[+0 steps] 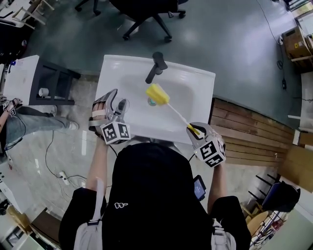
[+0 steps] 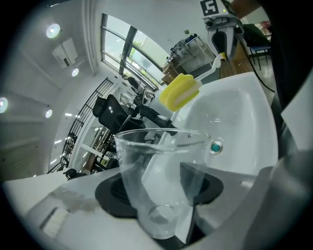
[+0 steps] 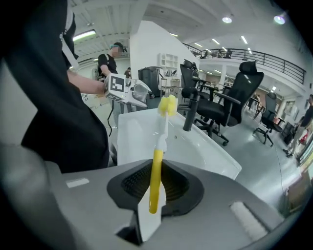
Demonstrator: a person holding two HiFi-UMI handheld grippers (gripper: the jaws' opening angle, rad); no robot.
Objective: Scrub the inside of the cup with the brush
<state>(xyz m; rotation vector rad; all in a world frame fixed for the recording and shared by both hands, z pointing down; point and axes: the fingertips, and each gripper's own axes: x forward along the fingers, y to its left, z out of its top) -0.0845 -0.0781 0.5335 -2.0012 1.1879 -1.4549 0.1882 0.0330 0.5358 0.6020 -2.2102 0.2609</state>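
Note:
My left gripper (image 1: 117,108) is shut on a clear plastic cup (image 2: 159,183), held at the left rim of the white sink (image 1: 198,88). The cup's mouth points towards the basin, and nothing is inside it. My right gripper (image 1: 194,130) is shut on the yellow end of the brush handle (image 3: 156,178) at the sink's near right edge. The brush's white stem runs up and left to its yellow sponge head (image 1: 157,93), which hangs over the basin near the drain. The sponge head (image 2: 180,92) sits apart from the cup, beyond its rim.
A black faucet (image 1: 156,66) stands at the back of the sink, just behind the sponge head. The drain plug (image 2: 215,146) is in the basin's bottom. Wooden planks (image 1: 249,129) lie right of the sink, office chairs (image 1: 146,14) behind it, and cables (image 1: 56,166) on the floor at left.

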